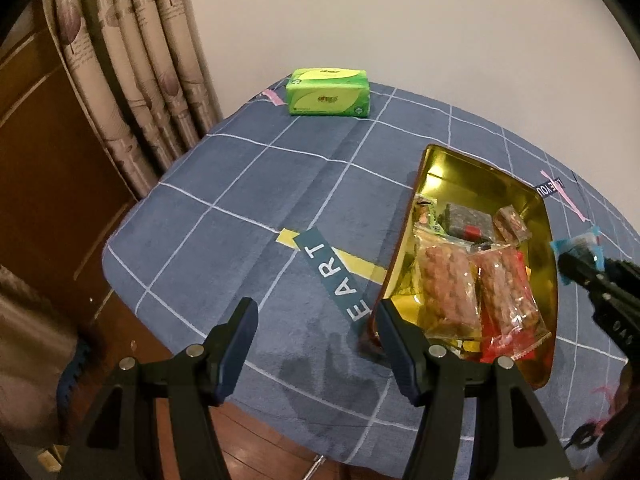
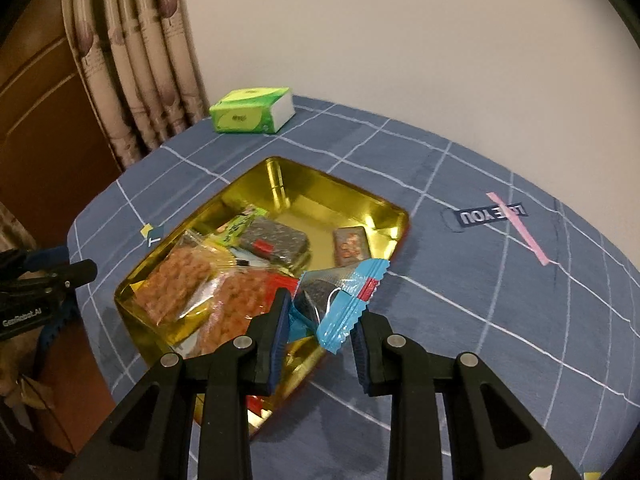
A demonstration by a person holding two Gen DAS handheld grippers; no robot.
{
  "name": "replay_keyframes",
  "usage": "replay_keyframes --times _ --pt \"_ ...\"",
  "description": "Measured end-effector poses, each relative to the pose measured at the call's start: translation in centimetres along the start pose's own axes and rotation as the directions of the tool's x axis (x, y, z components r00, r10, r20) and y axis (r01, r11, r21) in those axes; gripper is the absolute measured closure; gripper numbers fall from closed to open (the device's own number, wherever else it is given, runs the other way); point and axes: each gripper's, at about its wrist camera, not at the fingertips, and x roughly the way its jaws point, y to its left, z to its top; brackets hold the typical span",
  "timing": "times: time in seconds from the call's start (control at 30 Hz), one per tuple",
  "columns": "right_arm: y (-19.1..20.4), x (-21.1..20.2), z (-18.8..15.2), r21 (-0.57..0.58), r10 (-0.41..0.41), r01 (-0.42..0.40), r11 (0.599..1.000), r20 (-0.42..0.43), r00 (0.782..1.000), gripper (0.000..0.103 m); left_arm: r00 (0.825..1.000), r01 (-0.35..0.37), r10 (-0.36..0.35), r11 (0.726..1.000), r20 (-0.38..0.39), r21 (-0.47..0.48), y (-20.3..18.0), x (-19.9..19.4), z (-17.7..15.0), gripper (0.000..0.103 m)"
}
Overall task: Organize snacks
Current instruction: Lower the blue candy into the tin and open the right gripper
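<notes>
Dim warm indoor light, colours muddy. Gold tin (image 2: pixel 280 184) throws bright glare on its far wall. Soft shadows on table (image 1: pixel 248 184) nearside. Heavy fisheye bending, black vignette corners.

Gold tin (image 2: pixel 276 176) — blue white-checked cloth (image 2: pixel 460 280) — green tissue pack (image 2: pixel 250 114).

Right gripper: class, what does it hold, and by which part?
The right gripper holds a blue plastic snack packet by its lower crimped end; the left gripper holds nothing.

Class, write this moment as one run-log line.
right tool: shut on blue snack packet above gold tin | left tool: open, holding nothing | tin: several snacks inside
</notes>
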Motion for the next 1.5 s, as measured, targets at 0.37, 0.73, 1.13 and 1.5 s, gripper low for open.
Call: replay_keyframes --times 0.37,0.73,1.13,1.5 --pt "1.7 2.7 0.3 -0.015 0.012 -0.013 1.0 -0.043 0.999 0.077 1.0 0.012 -0.013 0.999 -0.019 -0.053 1.0 0.4 0.0 0.04" --pt "2.7 3.4 -0.1 -0.001 0.044 -0.044 0.999 -0.061 0.997 0.074 1.0 0.019 -0.02 0.999 -0.022 -0.036 0.6 0.5 0.0 0.04" --pt "2.2 3.1 -0.4 0.057 0.034 -0.03 0.998 -0.058 0.998 0.061 1.0 -0.009 0.01 1.0 -0.019 0.025 -0.9 0.4 -0.4 0.04" --pt "2.0 1.7 -0.5 0.077 0.007 -0.005 0.997 -0.02 1.0 0.039 1.0 -0.015 0.015 0.999 -0.013 0.05 -1.6 0.2 -0.5 0.04"
